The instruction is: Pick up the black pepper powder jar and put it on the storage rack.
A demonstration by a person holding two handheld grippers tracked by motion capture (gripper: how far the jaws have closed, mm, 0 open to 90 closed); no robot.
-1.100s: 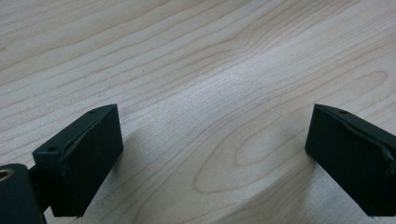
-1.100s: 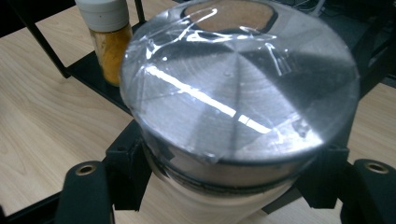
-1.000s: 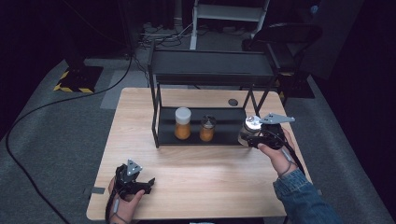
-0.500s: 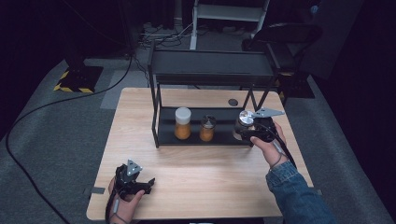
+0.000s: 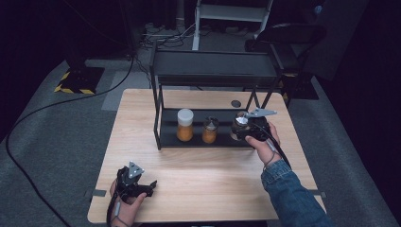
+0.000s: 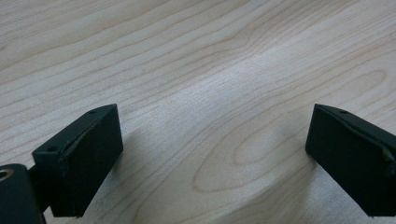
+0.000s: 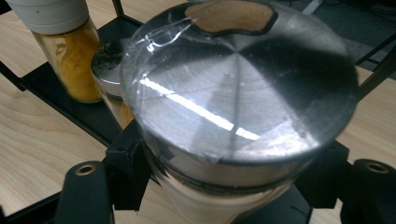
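Note:
My right gripper is shut on a jar with a shiny metal lid, holding it over the right end of the lower shelf of a black two-tier rack. The same jar shows its silver lid in the high view. On that shelf stand a tall jar of orange powder with a white cap and a smaller jar with a metal lid. Both also appear in the right gripper view, the tall jar and the small jar behind the held one. My left gripper rests open near the table's front left corner; its pads hold nothing.
The rack's upper shelf hangs over the jars. A small dark disc lies on the wooden table behind the rack. Cables and a chair stand on the grey floor beyond the table.
My right gripper has carried the metal-lidded jar leftward and down, from beside the rack's right end in over the lower shelf. The left gripper has not moved.

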